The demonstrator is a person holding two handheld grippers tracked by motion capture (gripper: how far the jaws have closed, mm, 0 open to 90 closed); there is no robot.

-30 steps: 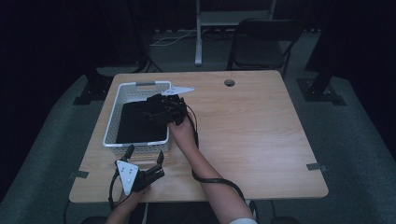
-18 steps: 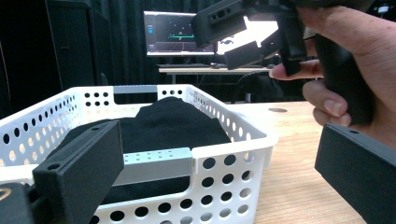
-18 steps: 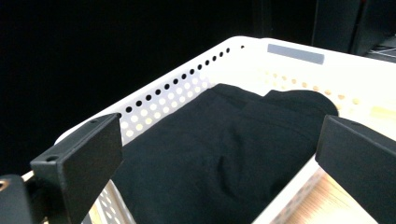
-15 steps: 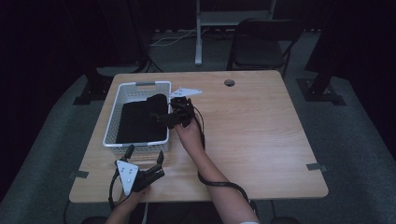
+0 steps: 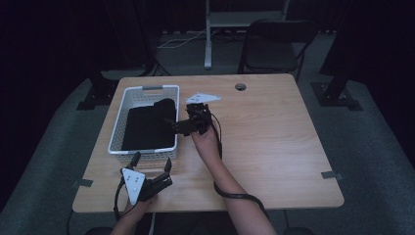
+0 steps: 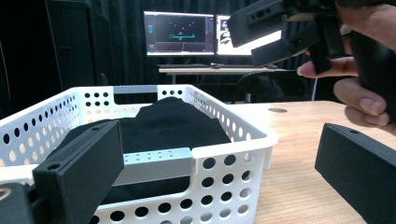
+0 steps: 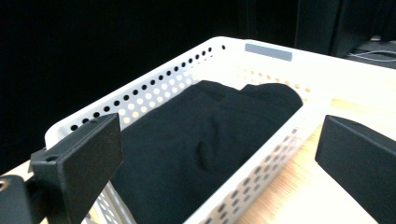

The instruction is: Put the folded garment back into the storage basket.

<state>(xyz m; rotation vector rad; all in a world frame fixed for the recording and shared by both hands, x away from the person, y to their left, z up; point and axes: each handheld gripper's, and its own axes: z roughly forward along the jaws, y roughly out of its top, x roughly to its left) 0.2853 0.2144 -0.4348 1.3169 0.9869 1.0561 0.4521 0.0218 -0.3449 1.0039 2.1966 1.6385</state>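
A white perforated basket (image 5: pixel 117 122) stands on the left half of the wooden table (image 5: pixel 274 142), and a folded black cloth (image 5: pixel 147 128) lies in it. My right gripper (image 5: pixel 175 123) hovers at the basket's right rim, open, jaws aimed left over the cloth with nothing between them. In the right gripper view the cloth (image 7: pixel 196 140) and basket (image 7: pixel 140 88) lie just ahead of the right gripper (image 7: pixel 219 140). My left gripper (image 5: pixel 151 161) rests near the table's front edge, open and empty, facing the basket's front wall (image 6: pixel 233 140); the cloth (image 6: pixel 173 121) shows beyond it.
In the left gripper view the right gripper (image 6: pixel 280 28) and its hand (image 6: pixel 364 93) hang at upper right. The table has a cable hole (image 5: pixel 240 86) at the back. A folding chair (image 5: pixel 276 44) stands behind the table; monitors (image 6: pixel 180 32) glow far off.
My right gripper has drawn back to the right, from above the cloth inside the basket to the basket's right rim. The cloth stays in the basket. The left gripper has not moved.
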